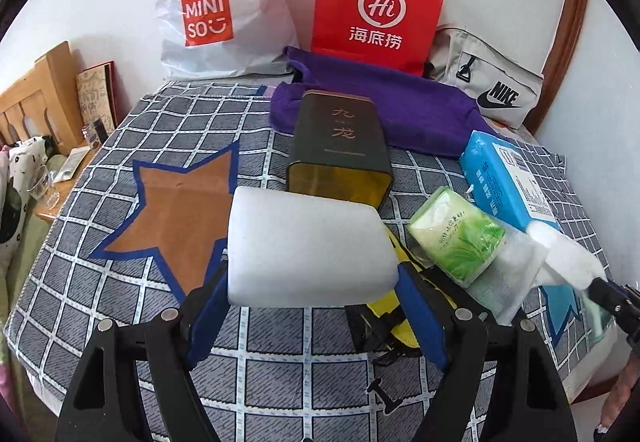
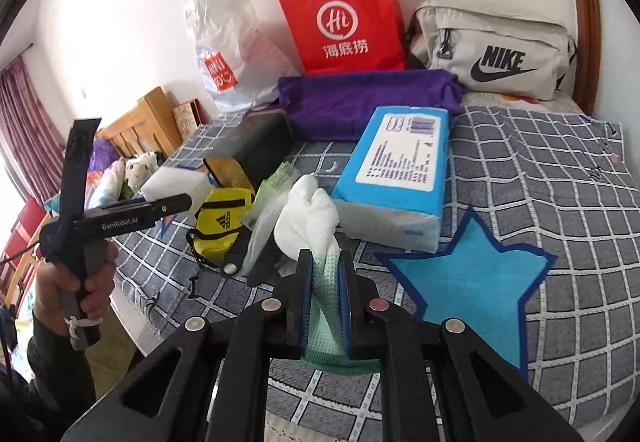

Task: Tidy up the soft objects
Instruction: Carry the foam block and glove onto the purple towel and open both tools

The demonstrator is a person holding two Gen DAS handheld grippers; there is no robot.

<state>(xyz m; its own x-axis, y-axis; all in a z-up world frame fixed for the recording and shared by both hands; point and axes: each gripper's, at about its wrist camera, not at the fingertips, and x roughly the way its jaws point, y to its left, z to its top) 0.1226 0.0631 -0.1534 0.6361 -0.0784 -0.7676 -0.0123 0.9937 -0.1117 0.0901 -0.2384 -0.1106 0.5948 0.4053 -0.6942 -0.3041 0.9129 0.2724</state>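
Both soft things are gripped and clear of the checked cloth (image 1: 280,354) on the bed, so the step in hand looks like the carry. Nearest, the left gripper (image 1: 312,282) clamps the white foam block (image 1: 308,246) by its sides, beside the brown star (image 1: 180,217). The right gripper (image 2: 326,270) pinches the white-and-green cloth (image 2: 310,222) between nearly closed jaws, just short of the blue star (image 2: 468,274). The next move probably calls for setting each on a star, though which is unclear.

Beyond lie a yellow pouch (image 2: 218,222), a green tissue pack (image 1: 456,238) and a blue tissue pack (image 2: 400,177). The dark tin (image 1: 340,145) lies on its side, seemingly empty. Farthest, the red paper bag (image 1: 380,5), white plastic bag (image 1: 216,9) and grey Nike bag (image 2: 496,49) hide their contents.
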